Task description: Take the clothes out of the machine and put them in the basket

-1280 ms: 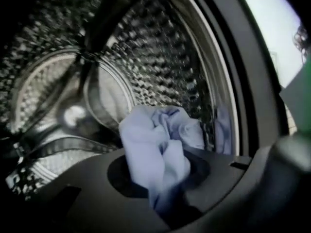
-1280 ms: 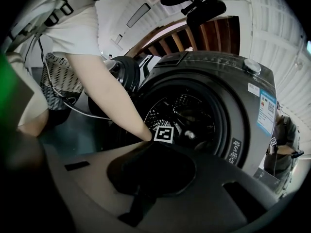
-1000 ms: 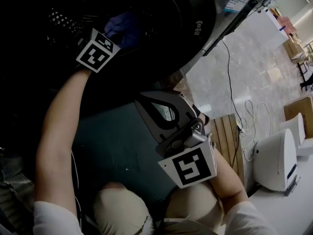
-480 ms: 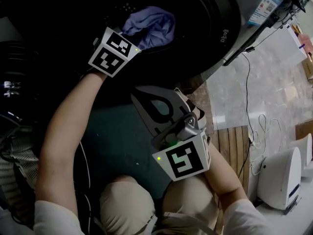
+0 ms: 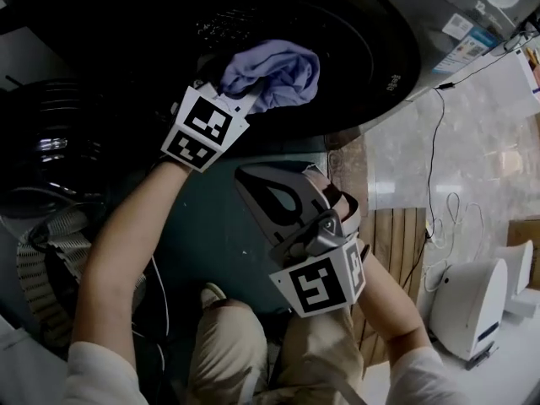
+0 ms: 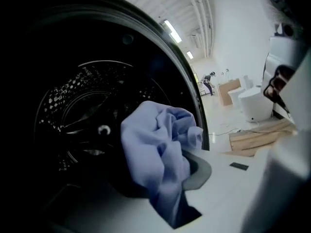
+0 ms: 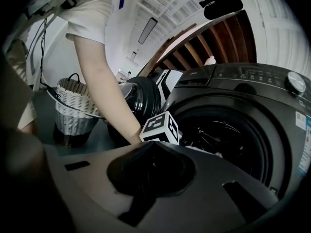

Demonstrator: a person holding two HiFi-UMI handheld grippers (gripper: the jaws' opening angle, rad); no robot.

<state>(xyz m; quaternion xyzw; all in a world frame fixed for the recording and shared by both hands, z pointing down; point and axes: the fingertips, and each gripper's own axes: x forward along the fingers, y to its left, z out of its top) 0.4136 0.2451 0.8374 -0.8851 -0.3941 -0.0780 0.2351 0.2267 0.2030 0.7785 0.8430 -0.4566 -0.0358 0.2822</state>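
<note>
A lavender-blue garment (image 5: 277, 72) hangs bunched at the mouth of the dark washing machine drum (image 5: 354, 49). My left gripper (image 5: 243, 99) is shut on it, with its marker cube just below the cloth. In the left gripper view the garment (image 6: 155, 152) drapes over the jaws of the left gripper (image 6: 181, 177), and the perforated drum (image 6: 80, 108) is behind it. My right gripper (image 5: 245, 175) hovers in front of the machine with its jaws together and nothing in them. From the right gripper (image 7: 150, 147) the drum opening (image 7: 228, 135) shows ahead. The woven basket (image 7: 75, 108) stands at the left.
The machine's round door (image 5: 51, 142) hangs open at the left, next to the basket (image 5: 46, 264). The person's knees are low in the head view. A cable (image 5: 439, 184) and wooden boards (image 5: 403, 243) lie on the floor at the right, near white units (image 5: 472, 302).
My left gripper has drawn the garment out of the dark drum to its mouth, so the cloth now shows fully. The right gripper has shifted only slightly.
</note>
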